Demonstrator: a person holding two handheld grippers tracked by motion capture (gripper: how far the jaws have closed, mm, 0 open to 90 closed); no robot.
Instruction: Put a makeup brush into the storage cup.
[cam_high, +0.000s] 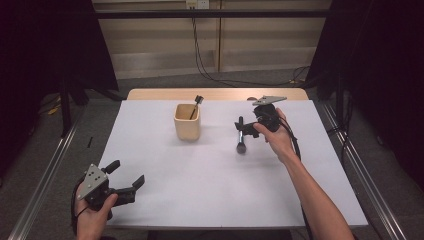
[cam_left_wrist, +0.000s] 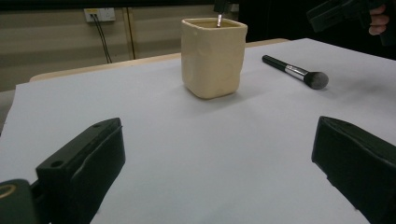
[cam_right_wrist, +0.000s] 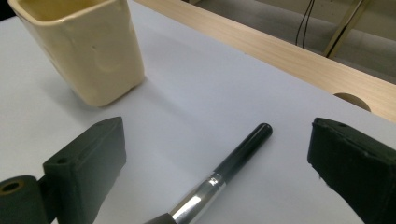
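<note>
The brush (cam_right_wrist: 219, 179) lies flat on the white desk (cam_high: 210, 190), to the right of the cup (cam_high: 187, 122) and apart from it; its black handle points toward the far wooden edge and its bristle head (cam_left_wrist: 316, 80) toward you; a second brush (cam_high: 195, 106) already stands in the cup, leaning on the far rim.

Your right claw (cam_high: 243, 131) stands released over the brush, the handle running up between its two jaws with nothing pressing on it yet; the jaws have only just begun to narrow. To grasp well, I would centre the handle between the pads, bring them down until they flank it close to the desk, and close across the black part just beyond the silver ferrule (cam_right_wrist: 198, 198); that is likely the steadier spot, since the metal looks slick and the round handle may roll away if one pad meets it first. Close evenly, then lift straight before you swing toward the cup; the cup's mouth is narrow and partly taken, so tip the brush handle-down with care.

Your right hand reaches forward over the far right part of the desk, wrist bent so the claw points left and down at the brush; the forearm crosses the desk from the near right.

Your left claw (cam_high: 125, 179) rests at the near left corner, jaws wide and grasping nothing, aimed across the desk at the cup.
</note>
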